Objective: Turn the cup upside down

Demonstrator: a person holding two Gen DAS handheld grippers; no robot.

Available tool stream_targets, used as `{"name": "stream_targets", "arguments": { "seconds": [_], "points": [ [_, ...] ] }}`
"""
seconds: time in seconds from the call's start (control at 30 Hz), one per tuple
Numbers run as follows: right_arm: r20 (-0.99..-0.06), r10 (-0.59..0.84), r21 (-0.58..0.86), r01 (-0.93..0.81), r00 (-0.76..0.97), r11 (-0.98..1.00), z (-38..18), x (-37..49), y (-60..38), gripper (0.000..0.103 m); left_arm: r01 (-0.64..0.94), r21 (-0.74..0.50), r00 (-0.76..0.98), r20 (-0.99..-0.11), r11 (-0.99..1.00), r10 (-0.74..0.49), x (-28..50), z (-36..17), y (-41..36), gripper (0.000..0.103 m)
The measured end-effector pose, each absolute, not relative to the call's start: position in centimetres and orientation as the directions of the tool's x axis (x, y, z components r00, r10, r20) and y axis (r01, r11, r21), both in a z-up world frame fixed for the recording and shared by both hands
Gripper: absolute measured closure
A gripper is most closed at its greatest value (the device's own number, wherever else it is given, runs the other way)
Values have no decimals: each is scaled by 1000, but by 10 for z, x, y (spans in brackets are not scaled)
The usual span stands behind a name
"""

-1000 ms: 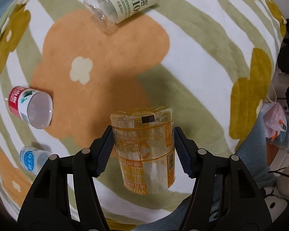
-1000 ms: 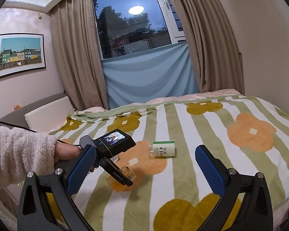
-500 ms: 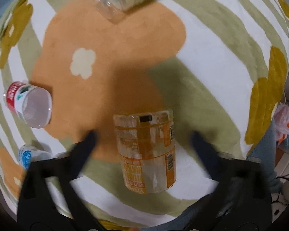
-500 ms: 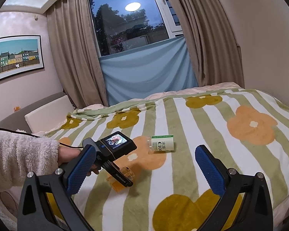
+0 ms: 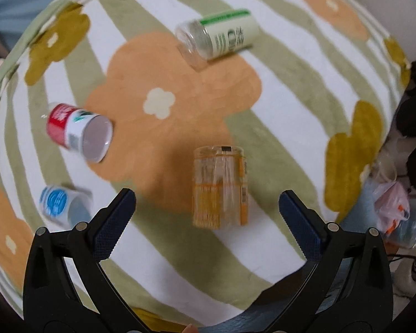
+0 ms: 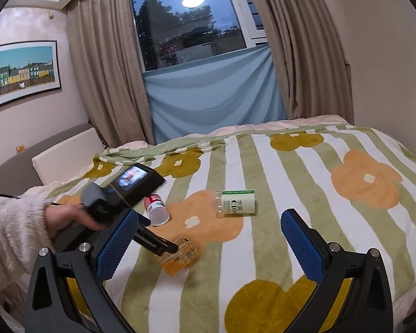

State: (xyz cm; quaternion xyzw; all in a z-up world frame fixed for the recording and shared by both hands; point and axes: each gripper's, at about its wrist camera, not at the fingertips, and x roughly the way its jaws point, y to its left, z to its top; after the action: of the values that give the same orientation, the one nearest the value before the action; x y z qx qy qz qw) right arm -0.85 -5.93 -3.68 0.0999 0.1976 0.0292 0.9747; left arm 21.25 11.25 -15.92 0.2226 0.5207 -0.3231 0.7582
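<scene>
The clear cup with the orange label stands on the flowered bedspread, flat closed end up; it also shows in the right wrist view. My left gripper is open and empty, its blue pads wide apart, above and behind the cup, not touching it. The same gripper shows in the right wrist view, its black finger just above the cup. My right gripper is open and empty, held above the bed's near side.
A green-and-white cup lies on its side farther back, also in the right wrist view. A red-and-white cup and a blue-label cup lie at the left. The bed edge and floor clutter are at the right.
My left gripper opened, let go of the orange cup and pulled back and up. The cup stays standing on the bedspread. The right gripper barely moved.
</scene>
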Motion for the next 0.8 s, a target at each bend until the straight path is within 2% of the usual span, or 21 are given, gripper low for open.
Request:
{"name": "stream_targets", "arguments": {
  "seconds": [0.17,0.3,0.5,0.63,0.8],
  "points": [
    [-406,129,181,-59,905,982,-33,11,-41,0,675,-74,310,-874,734,-373,196,-147,172,0],
    [-466,171,197,-87,868,977,-40,39,-27,0,609,-53,431,-816,791,-386,179,-137,215,0],
    [-614,286,344,-77,735,936,-75,101,-18,0,513,-72,553,-734,855,-394,156,-137,268,0],
    [-740,377,454,-1,557,891,-117,142,-13,0,460,-86,601,-703,884,-381,135,-151,296,0],
    [-775,436,546,138,457,826,-161,171,-10,0,438,-116,590,-711,891,-383,125,-172,318,0]
  ]
}}
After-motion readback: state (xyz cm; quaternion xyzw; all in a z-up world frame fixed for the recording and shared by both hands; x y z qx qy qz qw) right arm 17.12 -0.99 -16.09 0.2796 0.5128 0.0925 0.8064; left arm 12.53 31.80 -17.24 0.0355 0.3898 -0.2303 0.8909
